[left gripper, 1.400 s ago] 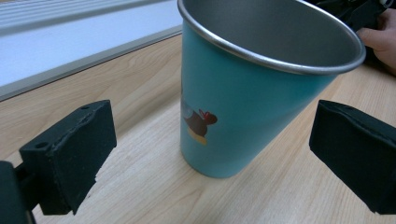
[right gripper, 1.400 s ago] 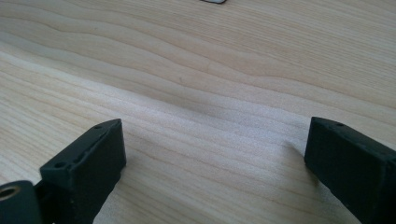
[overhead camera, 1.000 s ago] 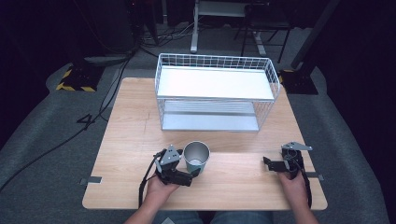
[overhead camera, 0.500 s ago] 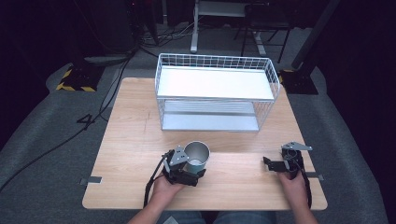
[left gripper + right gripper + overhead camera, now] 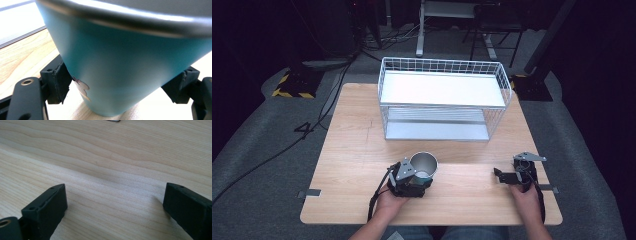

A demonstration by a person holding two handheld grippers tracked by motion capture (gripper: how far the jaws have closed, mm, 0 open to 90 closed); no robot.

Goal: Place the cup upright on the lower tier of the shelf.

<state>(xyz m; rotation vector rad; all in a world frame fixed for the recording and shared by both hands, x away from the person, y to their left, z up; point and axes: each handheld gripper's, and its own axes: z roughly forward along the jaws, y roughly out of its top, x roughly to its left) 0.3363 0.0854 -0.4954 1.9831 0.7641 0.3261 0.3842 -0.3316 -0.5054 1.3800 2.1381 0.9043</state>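
Left gripper [image 5: 416, 176] just closed, clamping teal cup [image 5: 424, 167] on table [image 5: 352, 150]; right gripper [image 5: 507, 176] spread, holding nothing

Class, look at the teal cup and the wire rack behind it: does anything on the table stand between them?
Nothing visible does. The cup, gripped by the left gripper, faces bare table up to the rack.

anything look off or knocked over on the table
Nothing stands out. The teal metal cup stands upright on the wooden table, the left hand-held gripper has just closed on its lower wall. The white wire rack sits square behind it. No spills or damage show.
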